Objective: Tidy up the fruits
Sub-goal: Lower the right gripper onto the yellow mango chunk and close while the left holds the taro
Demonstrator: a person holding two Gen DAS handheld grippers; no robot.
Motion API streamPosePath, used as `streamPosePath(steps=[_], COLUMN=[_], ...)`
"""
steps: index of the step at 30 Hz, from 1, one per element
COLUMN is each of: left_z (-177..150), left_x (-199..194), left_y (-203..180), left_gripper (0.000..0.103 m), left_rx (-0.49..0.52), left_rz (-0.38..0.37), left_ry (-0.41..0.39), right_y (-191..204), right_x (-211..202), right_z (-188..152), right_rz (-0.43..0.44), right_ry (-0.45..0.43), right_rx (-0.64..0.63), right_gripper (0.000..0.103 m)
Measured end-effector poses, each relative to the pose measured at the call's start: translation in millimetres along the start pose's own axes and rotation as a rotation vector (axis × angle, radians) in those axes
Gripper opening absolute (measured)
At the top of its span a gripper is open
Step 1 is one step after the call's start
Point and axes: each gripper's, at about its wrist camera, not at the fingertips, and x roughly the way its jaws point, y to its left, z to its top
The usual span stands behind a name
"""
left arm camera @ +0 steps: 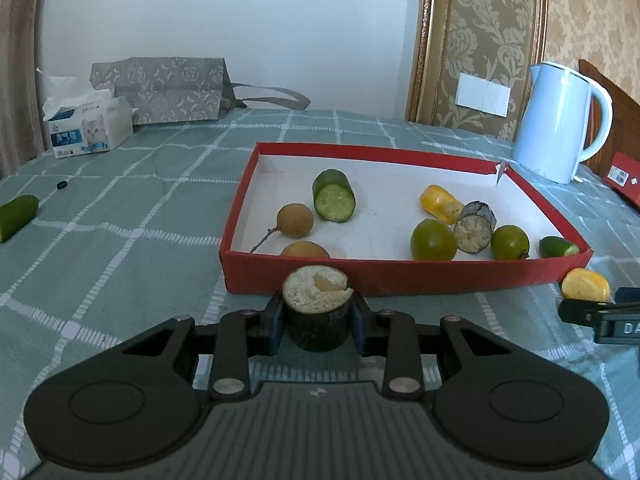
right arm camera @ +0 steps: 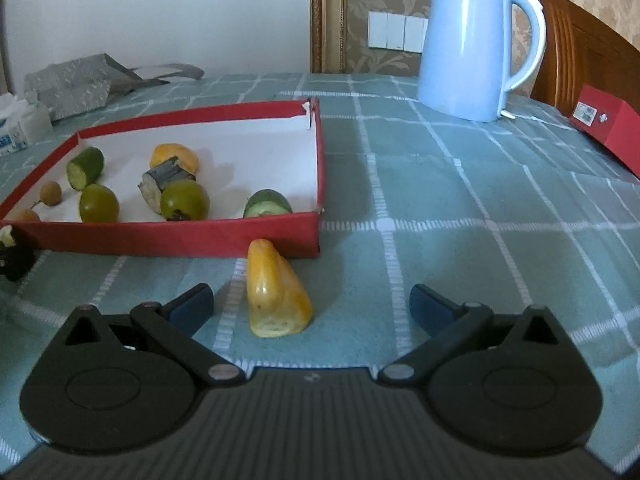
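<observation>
Already, most of the fruit had been gathered into the red box (left arm camera: 400, 276): cucumber pieces, green fruits, longans, a yellow piece and a dark-skinned stub. A second dark-skinned stub (left arm camera: 316, 312) was held clamped in the left tool (left arm camera: 317, 320), just short of the box's near wall. The right tool (right arm camera: 312, 308) was spread wide around a yellow pepper piece (right arm camera: 276, 296) lying on the bench outside the box. A cucumber piece (left arm camera: 16, 216) was left near the bench's left edge.
</observation>
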Motion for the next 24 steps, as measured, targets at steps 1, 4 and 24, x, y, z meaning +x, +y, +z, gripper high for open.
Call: streamPosePath(steps=[1,4,24], left_z=[-0.2,-0.8,-2.0], left_x=[0.1,0.0,0.7], left_y=[1.2,3.7,5.5], left_gripper=[0.033,0.033,0.032], left_rx=[-0.003,-0.010,-0.023], left_rz=[-0.002,-0.008,-0.022], left_ry=[0.000,-0.001,0.004], right_y=[0.9,4.2,3.4], right_x=[1.3,3.6,-14.2], right_z=[0.9,3.1,-6.6], right_rz=[-0.002,-0.004,0.028], right_ry=[0.000,0.000,-0.044], right_rx=[0.000,-0.006,-0.027], right_gripper=[0.103,0.103,0.103])
